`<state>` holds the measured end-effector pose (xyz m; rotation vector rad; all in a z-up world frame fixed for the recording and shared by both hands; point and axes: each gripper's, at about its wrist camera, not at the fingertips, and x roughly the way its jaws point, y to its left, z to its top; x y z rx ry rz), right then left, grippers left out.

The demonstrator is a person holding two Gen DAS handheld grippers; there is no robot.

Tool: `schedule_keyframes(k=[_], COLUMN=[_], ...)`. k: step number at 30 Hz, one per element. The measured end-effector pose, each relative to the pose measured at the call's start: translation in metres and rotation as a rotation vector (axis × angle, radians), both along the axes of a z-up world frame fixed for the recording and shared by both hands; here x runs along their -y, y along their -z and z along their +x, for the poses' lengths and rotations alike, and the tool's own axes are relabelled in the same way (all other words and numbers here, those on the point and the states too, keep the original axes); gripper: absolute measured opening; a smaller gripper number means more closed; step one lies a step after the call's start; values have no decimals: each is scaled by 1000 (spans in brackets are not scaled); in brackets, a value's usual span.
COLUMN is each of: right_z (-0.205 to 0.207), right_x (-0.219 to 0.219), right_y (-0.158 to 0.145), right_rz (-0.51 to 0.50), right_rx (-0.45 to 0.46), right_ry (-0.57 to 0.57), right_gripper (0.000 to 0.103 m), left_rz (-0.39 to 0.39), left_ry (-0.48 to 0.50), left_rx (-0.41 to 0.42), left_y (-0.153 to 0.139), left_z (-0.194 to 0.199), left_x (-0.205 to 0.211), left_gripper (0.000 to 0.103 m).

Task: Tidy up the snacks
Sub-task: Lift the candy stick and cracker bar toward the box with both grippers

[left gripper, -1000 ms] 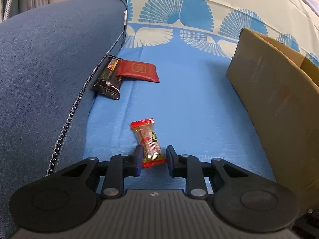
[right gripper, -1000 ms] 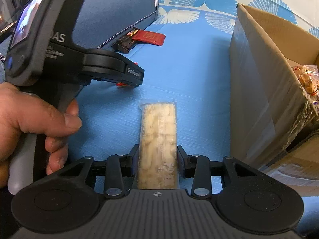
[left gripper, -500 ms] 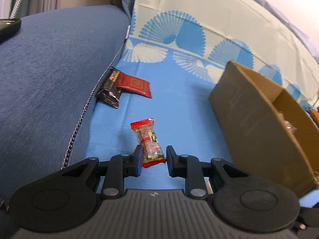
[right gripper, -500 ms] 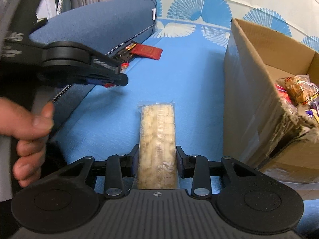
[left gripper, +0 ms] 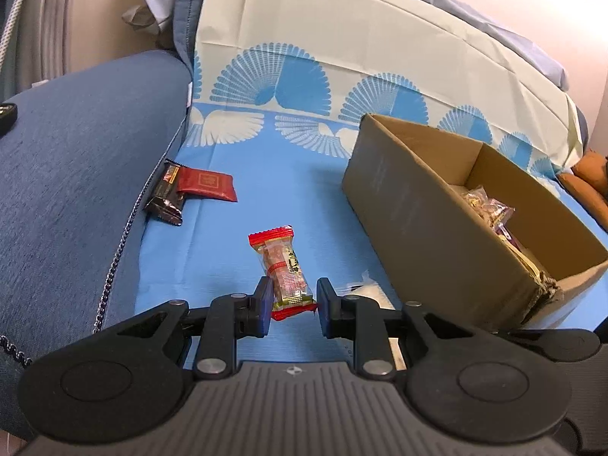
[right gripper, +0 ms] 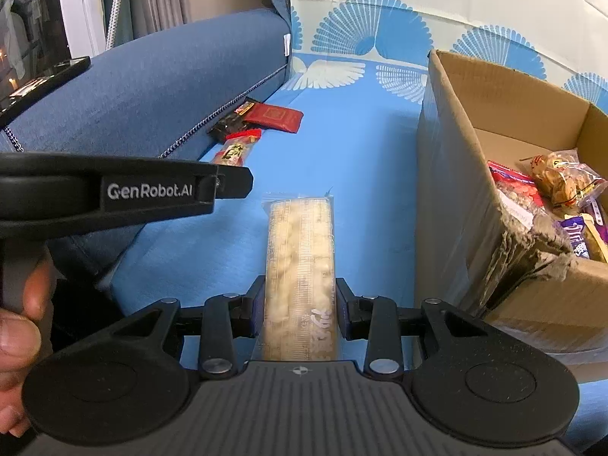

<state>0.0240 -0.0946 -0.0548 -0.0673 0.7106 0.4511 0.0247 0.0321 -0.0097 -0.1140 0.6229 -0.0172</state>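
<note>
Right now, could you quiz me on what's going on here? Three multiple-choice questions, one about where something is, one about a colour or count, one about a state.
1. Where do the dark red packet and black packet lie?
A. in the box
B. beside the sofa arm
C. on the floor

2. What colour are the small candy's wrapper ends?
A. red
B. green
C. purple

3. What is the right tool doing?
A. hanging empty
B. gripping a long pale snack pack
C. holding the box's flap

Answers: 1 B, both rest on the blue cover against the sofa arm; 2 A, both crimped ends are red; 3 B, the pack sits clamped between its fingers, outside the cardboard box.
</note>
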Motion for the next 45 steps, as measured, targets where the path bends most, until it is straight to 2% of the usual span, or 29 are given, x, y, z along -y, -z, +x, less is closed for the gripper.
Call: schedule_keyframes(k=[10,21,31,45], right_z=[-3,-9,-7,-22], right_x=[7,10,14,23], right_y=[-6,-26,-33,-63], right_rz=[19,28,45,83], right_rx=[25,136,164,328], right_ry=[-5,-4,-3,-12], right_gripper=[38,38,38,38], left_rz=[-49,-82,-71,-109], left_ry=[-40,-80,-83,-144], left_rx=[10,31,30,58], left_y=[-3,-5,-3,-8], left_z=[0,-2,-1,-3], left_x=[-12,-20,-20,-32], left_gripper=[27,27,27,27])
